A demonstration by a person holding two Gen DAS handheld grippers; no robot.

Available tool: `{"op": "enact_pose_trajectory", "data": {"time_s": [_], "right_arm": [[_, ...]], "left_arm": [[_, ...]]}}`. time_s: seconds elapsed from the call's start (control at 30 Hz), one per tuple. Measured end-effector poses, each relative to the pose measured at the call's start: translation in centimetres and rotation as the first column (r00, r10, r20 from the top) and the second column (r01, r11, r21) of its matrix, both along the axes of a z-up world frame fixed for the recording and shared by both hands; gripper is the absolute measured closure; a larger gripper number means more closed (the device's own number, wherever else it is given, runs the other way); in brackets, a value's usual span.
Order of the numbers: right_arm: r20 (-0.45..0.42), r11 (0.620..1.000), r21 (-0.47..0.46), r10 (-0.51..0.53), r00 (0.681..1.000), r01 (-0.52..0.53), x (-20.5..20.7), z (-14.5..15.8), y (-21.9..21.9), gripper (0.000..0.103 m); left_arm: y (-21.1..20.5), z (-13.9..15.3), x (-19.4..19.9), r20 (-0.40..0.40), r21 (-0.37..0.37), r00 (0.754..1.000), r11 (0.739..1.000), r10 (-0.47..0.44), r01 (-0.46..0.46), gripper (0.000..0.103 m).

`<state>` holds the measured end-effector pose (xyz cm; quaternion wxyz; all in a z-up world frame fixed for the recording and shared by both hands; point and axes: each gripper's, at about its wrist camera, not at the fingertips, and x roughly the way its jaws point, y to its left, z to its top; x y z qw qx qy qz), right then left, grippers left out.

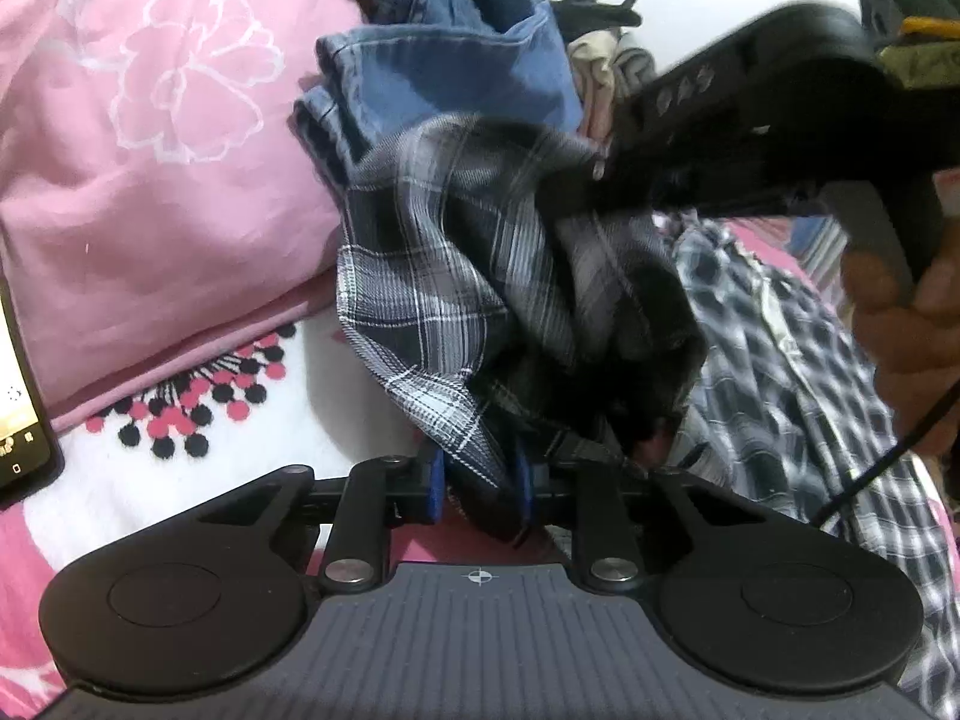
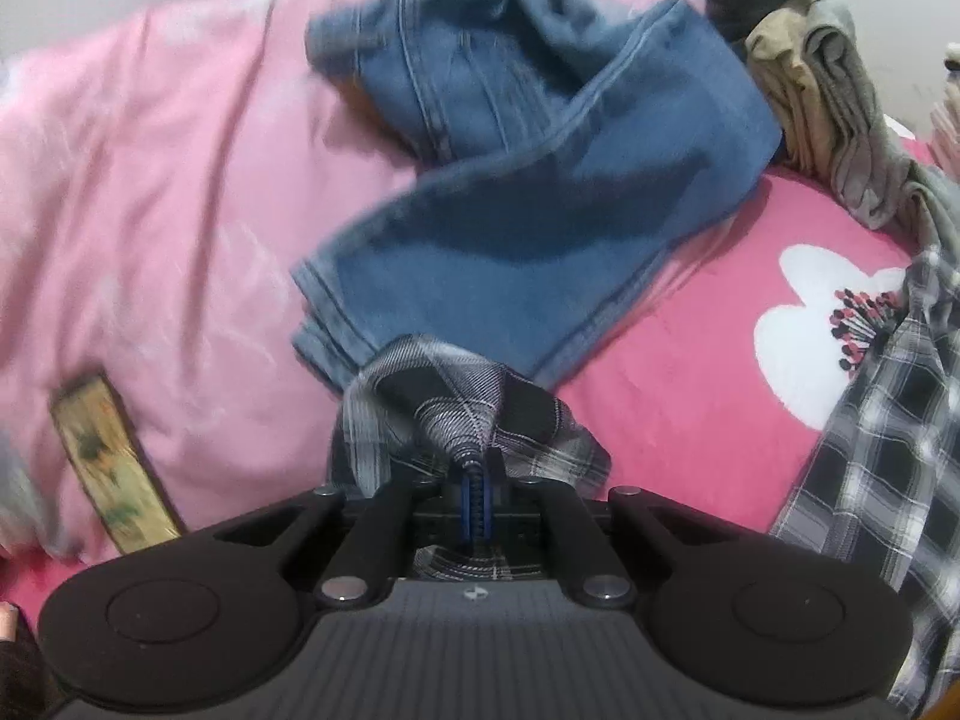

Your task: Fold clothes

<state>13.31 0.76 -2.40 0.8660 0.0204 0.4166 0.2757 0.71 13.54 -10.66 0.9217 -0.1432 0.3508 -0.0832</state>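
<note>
Dark grey-and-white plaid cloth garment (image 1: 480, 276) is up off the bed, bunched, held btwn both grippers. Left gripper (image 1: 480, 480): jaws clamped on a lower fold of the plaid, blue pads either side of the fabric. Right gripper (image 2: 477, 504): jaws pressed together on a twisted corner of the same cloth; in the left wrist view it comes in from upper right, w/ a person's hand (image 1: 906, 324) on its handle. Just behind the plaid: folded blue denim jeans (image 2: 528, 192) lying partly on a pink pillow w/ white flower outline (image 1: 150, 138). To the right, a second black-and-white checked shirt (image 2: 870, 444) spread on the pink bedsheet w/ white flower print (image 2: 690, 360). Far back right, a pile of beige and grey clothes (image 2: 828, 102). Phone w/ lit screen (image 1: 18, 408) at left edge.
</note>
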Motion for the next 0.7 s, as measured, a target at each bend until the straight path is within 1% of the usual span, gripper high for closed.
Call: {"op": "enact_pose_trajectory", "data": {"time_s": [0.1, 0.17, 0.3, 0.4, 0.53, 0.6, 0.63, 0.7], "right_arm": [[0.026, 0.998, 0.063, 0.019, 0.999, -0.021, -0.9, 1.8, -0.9, 0.099], [0.051, 0.996, 0.077, 0.040, 0.998, -0.044, -2.0, 2.9, -1.3, 0.099], [0.108, 0.993, 0.068, 0.094, 0.990, -0.101, -4.7, 5.1, -2.4, 0.099], [0.134, 0.991, 0.049, 0.114, 0.984, -0.121, -6.9, 6.2, -3.6, 0.099], [0.170, 0.991, 0.032, 0.120, 0.978, -0.127, -10.2, 6.5, -5.7, 0.099], [0.183, 0.989, 0.051, 0.127, 0.975, -0.139, -12.1, 6.1, -6.6, 0.099], [0.181, 0.988, 0.069, 0.126, 0.975, -0.140, -13.0, 5.8, -7.1, 0.099], [0.160, 0.986, 0.064, 0.140, 0.977, -0.152, -14.5, 4.7, -7.3, 0.099]], "left_arm": [[-0.2, 0.4, -0.2, 0.016, 0.005, 1.000, 1.000, -0.021, 0.021, 0.082], [-0.2, 0.8, -0.5, 0.026, 0.011, 0.999, 0.999, -0.037, 0.037, 0.082], [0.1, 1.6, -1.4, 0.026, 0.014, 0.996, 0.996, -0.090, 0.090, 0.082], [0.9, 2.5, -2.2, 0.021, 0.020, 0.993, 0.993, -0.119, 0.119, 0.077], [2.6, 3.8, -3.1, 0.011, 0.040, 0.992, 0.992, -0.123, 0.123, 0.076], [3.6, 4.7, -3.6, 0.012, 0.046, 0.994, 0.993, -0.108, 0.107, 0.076], [3.9, 5.1, -3.8, 0.014, 0.049, 0.995, 0.994, -0.097, 0.096, 0.076], [4.7, 5.8, -4.2, 0.022, 0.042, 0.997, 0.997, -0.069, 0.068, 0.076]]}}
